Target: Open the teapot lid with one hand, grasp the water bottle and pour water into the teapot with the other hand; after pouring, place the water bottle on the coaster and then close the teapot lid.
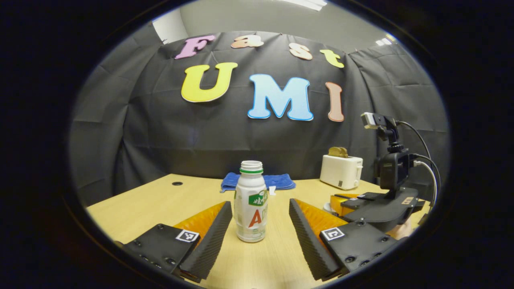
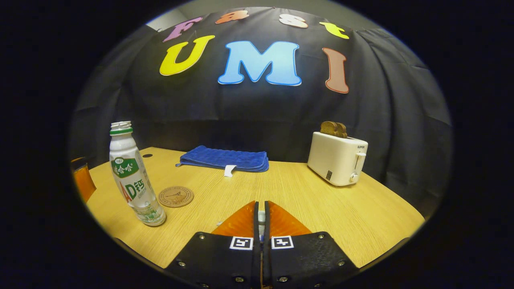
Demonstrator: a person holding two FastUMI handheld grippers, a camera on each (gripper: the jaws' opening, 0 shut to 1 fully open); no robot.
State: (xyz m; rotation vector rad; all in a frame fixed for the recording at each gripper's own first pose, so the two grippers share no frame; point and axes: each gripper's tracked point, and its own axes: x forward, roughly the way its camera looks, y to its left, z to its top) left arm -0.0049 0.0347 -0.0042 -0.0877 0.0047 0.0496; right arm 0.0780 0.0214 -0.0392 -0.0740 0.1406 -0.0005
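- In the left gripper view, the left gripper [image 1: 260, 224] is spread wide, one finger on each side of the water bottle [image 1: 250, 202] and neither touching it.
- The water bottle stands upright on the wooden table [image 1: 160, 200], uncapped, with a green ring at its neck.
- In the right gripper view, the right gripper [image 2: 261, 218] is clenched: its fingers are nearly together, with a small pale thing caught in the slit between them. I cannot tell what that thing is.
- The same view shows the water bottle [image 2: 134, 176] at the left, with the round coaster [image 2: 176, 196] just to its right, close but apart.
- A folded blue cloth [image 2: 225, 159] lies at the far edge of the table.
- A white toaster [image 2: 337, 163] with bread in its slots stands far right.
- In the left gripper view, the right gripper [image 1: 381, 206] sits to the right, carrying its camera.
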